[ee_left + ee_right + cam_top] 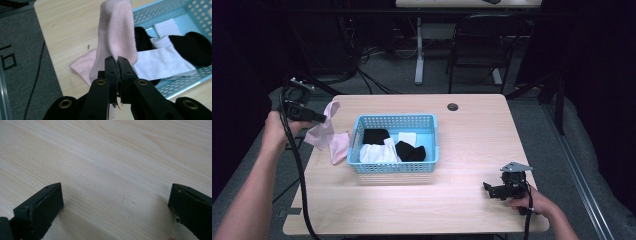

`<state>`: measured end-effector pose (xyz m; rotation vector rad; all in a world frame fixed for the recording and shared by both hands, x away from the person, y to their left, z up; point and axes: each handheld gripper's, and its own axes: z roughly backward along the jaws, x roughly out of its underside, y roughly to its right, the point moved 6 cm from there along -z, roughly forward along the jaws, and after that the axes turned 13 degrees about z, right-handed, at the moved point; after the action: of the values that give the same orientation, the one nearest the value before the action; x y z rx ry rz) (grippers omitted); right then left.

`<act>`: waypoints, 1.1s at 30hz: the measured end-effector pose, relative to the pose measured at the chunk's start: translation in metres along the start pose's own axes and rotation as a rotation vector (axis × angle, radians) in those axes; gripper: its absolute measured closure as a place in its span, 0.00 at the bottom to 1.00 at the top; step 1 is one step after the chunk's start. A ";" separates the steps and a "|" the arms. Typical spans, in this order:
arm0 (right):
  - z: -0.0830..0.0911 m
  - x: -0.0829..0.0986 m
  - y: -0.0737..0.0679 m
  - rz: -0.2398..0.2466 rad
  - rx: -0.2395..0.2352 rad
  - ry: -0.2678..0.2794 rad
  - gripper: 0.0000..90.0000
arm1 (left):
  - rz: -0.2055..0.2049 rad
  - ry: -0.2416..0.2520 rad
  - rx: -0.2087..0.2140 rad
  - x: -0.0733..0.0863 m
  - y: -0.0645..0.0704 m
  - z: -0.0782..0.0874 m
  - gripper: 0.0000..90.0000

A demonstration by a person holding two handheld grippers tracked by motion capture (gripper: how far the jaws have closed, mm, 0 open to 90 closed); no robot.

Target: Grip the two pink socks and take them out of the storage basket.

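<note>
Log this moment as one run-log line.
left gripper: shut on pink sock, lifted | right gripper: open, on table | basket: socks inside

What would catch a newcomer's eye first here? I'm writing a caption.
The pink sock hanging from the shut left claw, lifted above the table's left edge. Next, the blue basket mid-table holding black and white socks, while the open right claw rests near the front right.

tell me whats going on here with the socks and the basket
A person is sorting socks at a light wooden table. The left hand-held gripper is shut on a pale pink fabric sock, lifted beside a light blue perforated plastic basket holding black and white socks. A second pink sock lies on the table left of the basket. The right hand-held gripper rests open on the table, holding nothing.
</note>
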<state>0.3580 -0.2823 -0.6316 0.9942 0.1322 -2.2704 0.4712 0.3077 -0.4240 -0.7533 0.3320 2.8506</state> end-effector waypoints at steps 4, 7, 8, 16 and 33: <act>0.000 0.000 0.000 0.000 0.001 0.000 0.00 | 0.023 -0.009 -0.025 0.007 -0.013 -0.005 0.97; 0.000 0.000 0.000 0.001 0.004 -0.003 0.00 | 0.038 -0.030 -0.038 0.013 -0.022 -0.012 0.97; 0.000 0.000 0.000 -0.001 0.001 0.000 0.00 | 0.038 -0.037 -0.046 0.015 -0.024 -0.014 0.97; 0.000 0.000 0.000 0.001 0.003 -0.002 0.00 | 0.076 -0.065 -0.072 0.031 -0.039 -0.041 0.97; 0.000 0.000 0.000 0.001 0.004 -0.002 0.00 | 0.152 -0.172 -0.069 0.065 -0.048 -0.115 0.96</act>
<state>0.3579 -0.2825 -0.6315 0.9939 0.1265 -2.2718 0.4795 0.3318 -0.5626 -0.5094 0.2777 3.0571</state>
